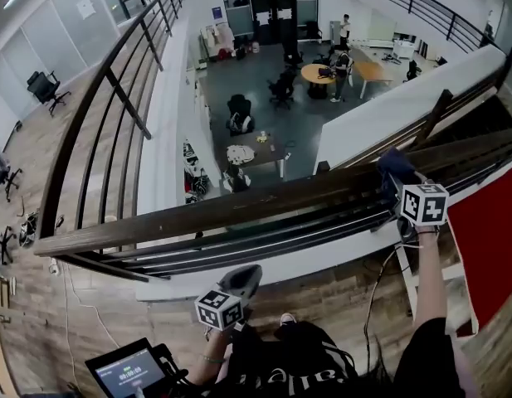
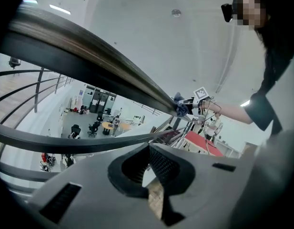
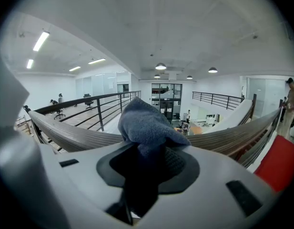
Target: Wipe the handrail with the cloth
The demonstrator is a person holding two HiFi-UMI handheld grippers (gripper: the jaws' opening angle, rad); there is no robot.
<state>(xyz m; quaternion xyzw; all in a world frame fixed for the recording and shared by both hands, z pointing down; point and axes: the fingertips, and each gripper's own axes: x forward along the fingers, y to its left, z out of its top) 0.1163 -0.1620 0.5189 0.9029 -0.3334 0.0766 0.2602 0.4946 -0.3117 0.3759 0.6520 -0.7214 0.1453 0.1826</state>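
Nearest, left gripper (image 1: 246, 276) was held low, below the handrail (image 1: 222, 210) and apart from it, fingers closed on nothing; cloth (image 1: 394, 166) was clamped in right gripper (image 1: 401, 181), pressed on the rail's right stretch; most of its length lay leftward.

Right hand-held gripper (image 1: 402, 187) at wooden handrail (image 1: 239, 210), blue cloth (image 1: 394, 165) at its tip (left hand-held gripper (image 1: 241, 282) lower)

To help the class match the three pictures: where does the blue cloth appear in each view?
Head view: blue cloth right of centre, on the wooden handrail.
Left gripper view: blue cloth small, right of centre, far along the handrail.
Right gripper view: blue cloth at centre, clamped between the jaws.
Shared landmark: the wooden handrail.
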